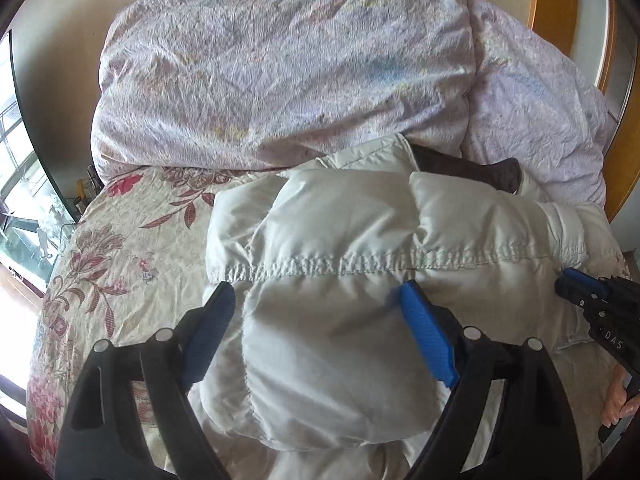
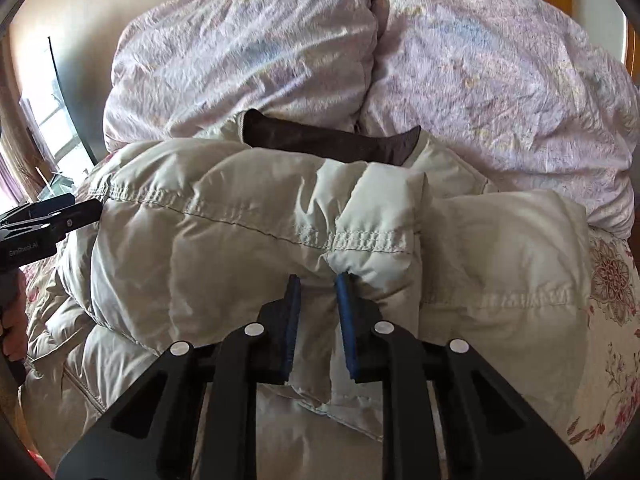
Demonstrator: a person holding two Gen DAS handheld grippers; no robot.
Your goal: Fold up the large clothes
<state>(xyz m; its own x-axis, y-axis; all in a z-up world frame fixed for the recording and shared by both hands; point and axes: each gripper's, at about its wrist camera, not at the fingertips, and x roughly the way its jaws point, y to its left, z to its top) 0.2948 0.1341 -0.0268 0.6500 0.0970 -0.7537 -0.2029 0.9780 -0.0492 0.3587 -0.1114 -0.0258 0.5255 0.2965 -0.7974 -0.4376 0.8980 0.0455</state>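
Left fingers: left gripper (image 1: 316, 296) spread wide, astride a puffy bulge of the cream quilted down jacket (image 1: 360, 240), nothing pinched.
Right fingers: right gripper (image 2: 318, 280) nearly closed, pinching a jacket fold.
Jacket: folded on the floral bedsheet (image 1: 120, 240), against the crumpled lilac duvet (image 1: 280, 60).

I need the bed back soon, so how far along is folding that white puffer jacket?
Partly done: the white puffer jacket lies bundled on the floral bedsheet, one puffy part doubled over. In hand: the right gripper pinches a fold of it; the left gripper straddles it, open. Left: flattening the bulging bundle into a neat fold.
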